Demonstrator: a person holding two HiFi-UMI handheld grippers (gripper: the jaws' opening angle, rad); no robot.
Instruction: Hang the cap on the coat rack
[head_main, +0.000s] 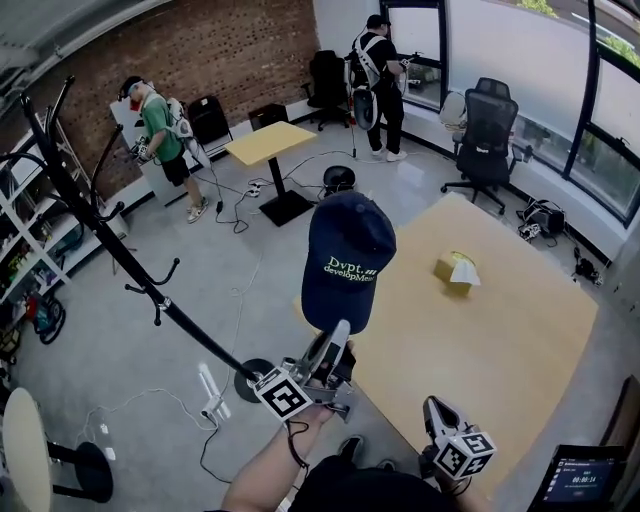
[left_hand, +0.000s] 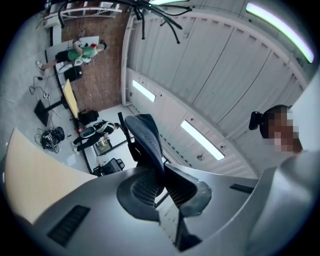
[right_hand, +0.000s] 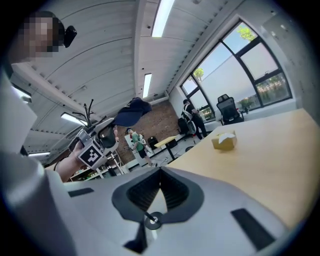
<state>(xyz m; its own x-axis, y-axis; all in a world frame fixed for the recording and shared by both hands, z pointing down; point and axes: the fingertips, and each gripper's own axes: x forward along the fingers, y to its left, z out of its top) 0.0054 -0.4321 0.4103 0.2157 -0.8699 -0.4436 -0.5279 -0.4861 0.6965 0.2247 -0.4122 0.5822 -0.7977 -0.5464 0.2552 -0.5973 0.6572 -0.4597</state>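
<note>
In the head view a navy cap (head_main: 347, 258) with light lettering is held up in the air by its brim. My left gripper (head_main: 340, 332) is shut on the brim from below. In the left gripper view the cap (left_hand: 146, 134) rises edge-on from between the jaws of my left gripper (left_hand: 163, 172). The black coat rack (head_main: 110, 245) leans across the left of the head view, its hooks to the left of the cap and apart from it; the hooks (left_hand: 145, 12) also show overhead. My right gripper (head_main: 432, 408) is low at the table's near edge, shut and empty (right_hand: 160, 172).
A large wooden table (head_main: 500, 330) fills the right side, with a yellow tissue box (head_main: 456, 270) on it. The rack's round base (head_main: 252, 380) and cables lie on the grey floor. Two people, office chairs and a small yellow table (head_main: 270, 142) stand further back.
</note>
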